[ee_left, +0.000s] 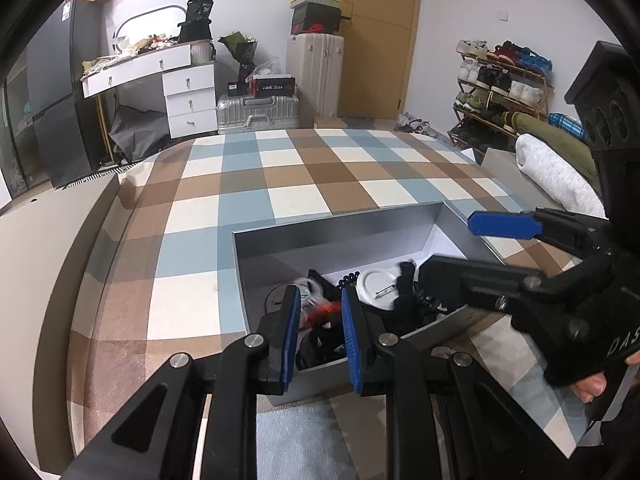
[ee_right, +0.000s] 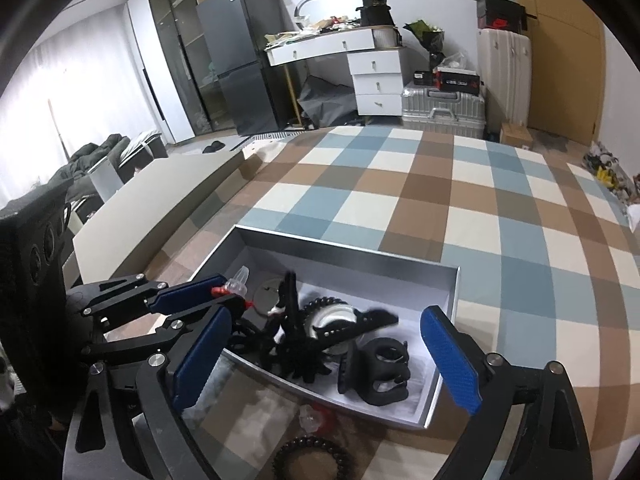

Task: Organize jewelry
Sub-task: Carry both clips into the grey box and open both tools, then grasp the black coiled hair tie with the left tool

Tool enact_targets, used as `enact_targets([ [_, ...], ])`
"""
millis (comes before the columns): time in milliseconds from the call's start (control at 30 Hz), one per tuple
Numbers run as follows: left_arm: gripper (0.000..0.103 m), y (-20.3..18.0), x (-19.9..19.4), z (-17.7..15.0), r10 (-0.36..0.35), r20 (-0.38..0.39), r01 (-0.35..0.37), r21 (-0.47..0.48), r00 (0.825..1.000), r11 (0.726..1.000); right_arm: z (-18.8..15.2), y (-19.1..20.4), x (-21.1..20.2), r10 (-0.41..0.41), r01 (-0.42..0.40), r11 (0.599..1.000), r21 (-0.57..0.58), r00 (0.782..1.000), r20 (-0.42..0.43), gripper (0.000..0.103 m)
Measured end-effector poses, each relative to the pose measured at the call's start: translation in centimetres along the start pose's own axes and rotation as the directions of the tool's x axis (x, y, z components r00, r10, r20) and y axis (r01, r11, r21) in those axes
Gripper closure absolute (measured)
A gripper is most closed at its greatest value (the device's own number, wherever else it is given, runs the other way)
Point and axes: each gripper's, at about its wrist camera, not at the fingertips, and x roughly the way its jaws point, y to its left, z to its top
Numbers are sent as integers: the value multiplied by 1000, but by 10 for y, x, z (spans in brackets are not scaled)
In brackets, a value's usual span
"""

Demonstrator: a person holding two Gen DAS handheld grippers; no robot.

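Checked bedspread (ee_right: 440, 200) under grey box (ee_right: 344, 250). Clear-red trinket (ee_right: 236, 284) pinched by left gripper (ee_right: 224, 292): light, brittle, best held mid-body. Right gripper (ee_right: 324, 360) spread wide, nothing held.

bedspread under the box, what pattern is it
Checked squares of blue, brown and cream on the bedspread; clearest in the right wrist view.

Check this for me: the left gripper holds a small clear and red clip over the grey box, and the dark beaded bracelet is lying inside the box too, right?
Not quite. The dark beaded bracelet lies outside the grey box, on the checked cover in front of it, as the right wrist view shows.
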Motion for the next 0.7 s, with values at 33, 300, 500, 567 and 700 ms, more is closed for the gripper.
enact_targets([
  [33, 73, 0, -2, 0, -4, 4, 4, 0, 1000, 1000, 1, -1, -3, -1, 1, 1000, 3, 1000, 6, 7],
  [300, 21, 2, -33, -2, -28, 54, 30, -33, 998, 999, -8, -10, -36, -25, 23, 999, 41, 999, 39, 0],
  [500, 12, 0, -46, -9, -37, 57, 39, -44, 998, 998, -30, -13, -56, -95, 94, 995, 23, 995, 17, 0],
  [567, 2, -1, -47, -12, -32, 58, 35, -42, 998, 999, -38, -15, -56, -96, 96, 995, 26, 995, 2, 0],
  [700, 1, -7, -44, -16, -31, 49, 32, -19, 998, 999, -49, -17, -50, -85, 86, 996, 23, 996, -23, 0],
])
